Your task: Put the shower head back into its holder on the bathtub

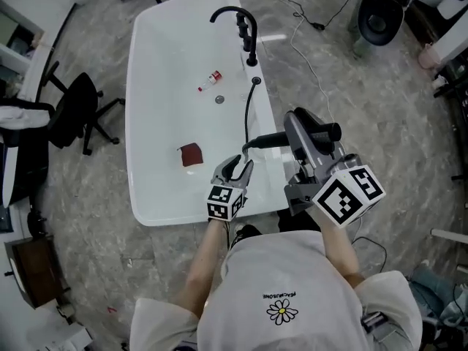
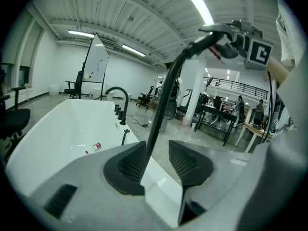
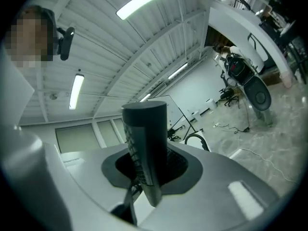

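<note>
Black shower head [image 1: 327, 131] — clamped in the right gripper [image 1: 301, 139].

Faucet [image 1: 251, 42] and hose [image 1: 247, 115] crowd the bathtub's [image 1: 157, 86] right rim; left side open.

The person wears a pale short-sleeved T-shirt [image 1: 292, 284] printed with a small daisy [image 1: 282, 311] under dark lettering, while the grey left hand-held gripper [image 1: 240, 165] and right hand-held gripper [image 1: 298, 131] each have black ribbed pads [image 2: 130, 165] and a cube [image 1: 349, 194] of black-and-white square markers.
</note>
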